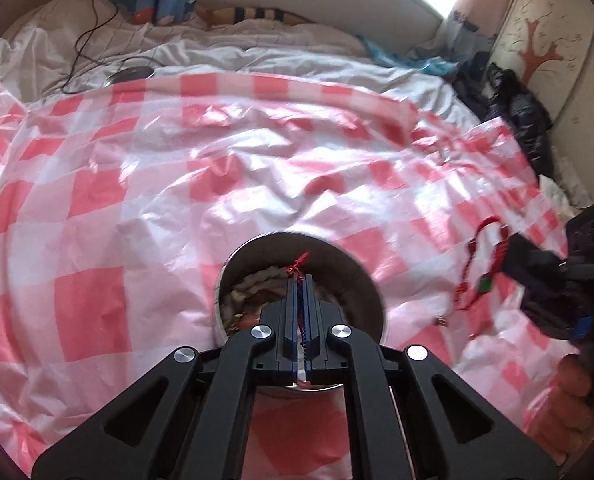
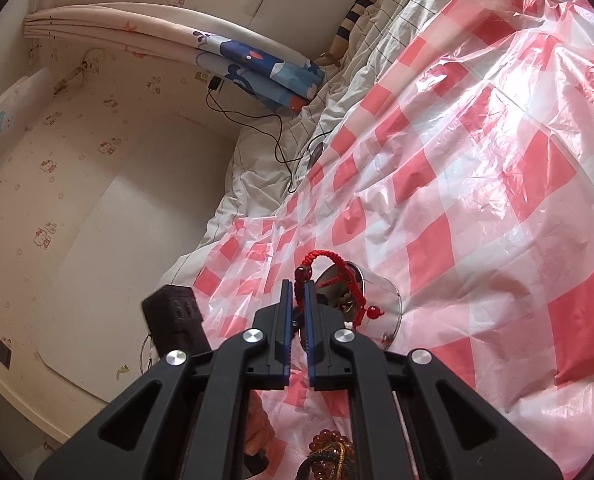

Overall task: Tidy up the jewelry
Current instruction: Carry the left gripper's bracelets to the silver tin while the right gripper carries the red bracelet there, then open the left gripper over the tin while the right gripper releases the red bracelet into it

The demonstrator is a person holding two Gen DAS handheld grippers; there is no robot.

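My left gripper [image 1: 301, 280] is pinched nearly shut on a thin red cord [image 1: 299, 265], right over the metal tin [image 1: 361, 280] at 6 o'clock in its view. My right gripper [image 2: 299, 286] clamps a red braided bracelet [image 2: 324, 264], jaws only a sliver apart, with the tin [image 2: 389, 300] just beyond at 1 o'clock. Both work above a crinkled red-and-white checked plastic sheet [image 1: 145, 184] spread over a white quilt [image 1: 257, 60]. Patterned curtain [image 2: 253, 64] and a black cable [image 2: 273, 136] sit at 11 o'clock in the right view. A beaded bracelet [image 2: 329, 440] lies at 6 o'clock.
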